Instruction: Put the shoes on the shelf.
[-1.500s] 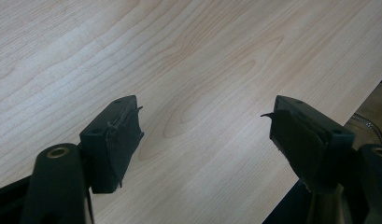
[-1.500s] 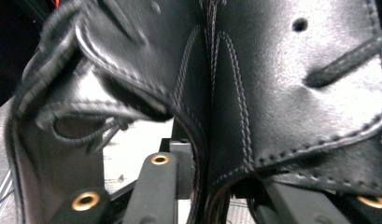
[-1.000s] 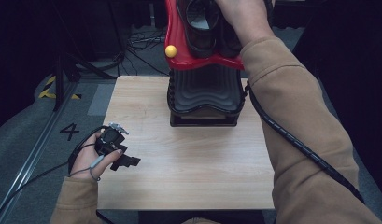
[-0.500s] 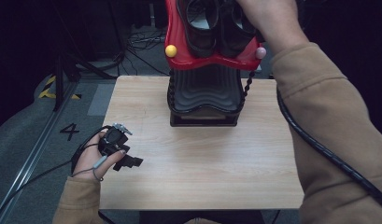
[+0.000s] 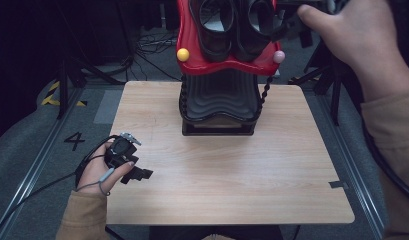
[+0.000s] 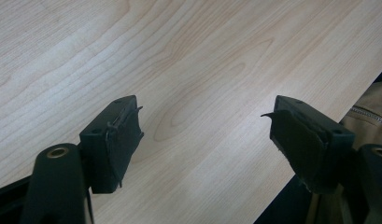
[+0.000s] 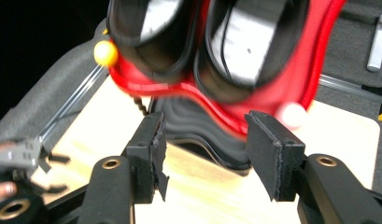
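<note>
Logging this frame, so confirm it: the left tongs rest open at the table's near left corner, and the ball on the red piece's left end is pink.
One thing is wrong: the ball on the red piece's left end is yellow, as the high view shows; the pink one sits at its right end. The rest stands: the left tongs rest open at the table's near left corner.

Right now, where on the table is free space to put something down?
The wooden table is bare across its near half and right side, between the left gripper and the right edge. It is crowded at the far middle, where the black ribbed base carries the red tray.
</note>
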